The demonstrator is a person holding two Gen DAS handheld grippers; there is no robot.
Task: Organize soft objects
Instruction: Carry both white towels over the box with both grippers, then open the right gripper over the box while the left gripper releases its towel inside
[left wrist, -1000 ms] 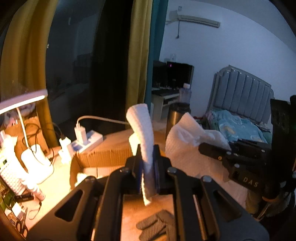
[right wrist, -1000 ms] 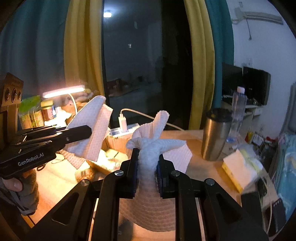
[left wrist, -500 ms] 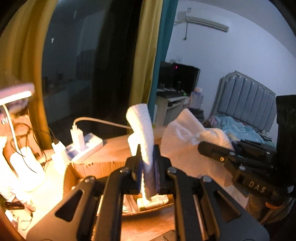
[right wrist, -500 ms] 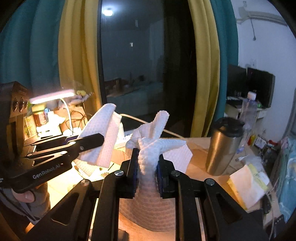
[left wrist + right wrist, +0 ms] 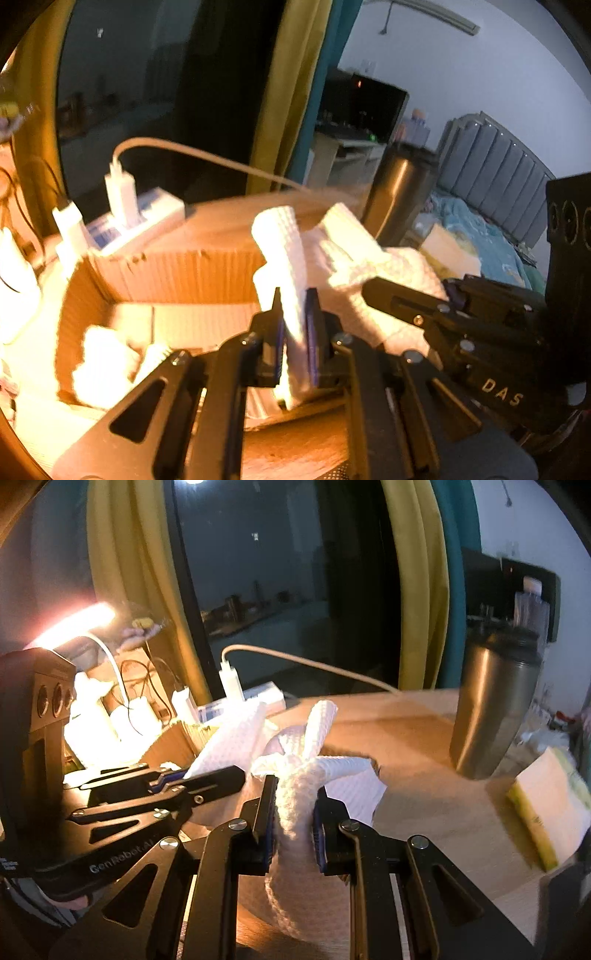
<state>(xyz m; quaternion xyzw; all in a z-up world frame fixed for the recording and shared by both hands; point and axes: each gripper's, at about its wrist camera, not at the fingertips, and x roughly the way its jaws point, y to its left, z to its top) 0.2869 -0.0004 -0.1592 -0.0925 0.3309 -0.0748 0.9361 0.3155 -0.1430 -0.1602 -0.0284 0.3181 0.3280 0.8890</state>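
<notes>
Left wrist view shows the left claw (image 5: 295,325) clamped on one end of a white cloth (image 5: 284,258), the right claw (image 5: 293,812) pinching the other, above the cardboard box (image 5: 177,269) on the tabletop (image 5: 424,775); release remains.

The room is dim, lit mainly by a warm desk lamp (image 5: 75,622) up and to the left of the right claw (image 5: 293,812), whose bar glares to a pale pink smear. Its orange light blows out the white cloth (image 5: 291,280) pinched in the left claw (image 5: 293,325) and the items to that claw's left. Motion blur softens both views, most on the cardboard box (image 5: 184,266). Fisheye bending curves the curtains, and the corners fall black.
</notes>
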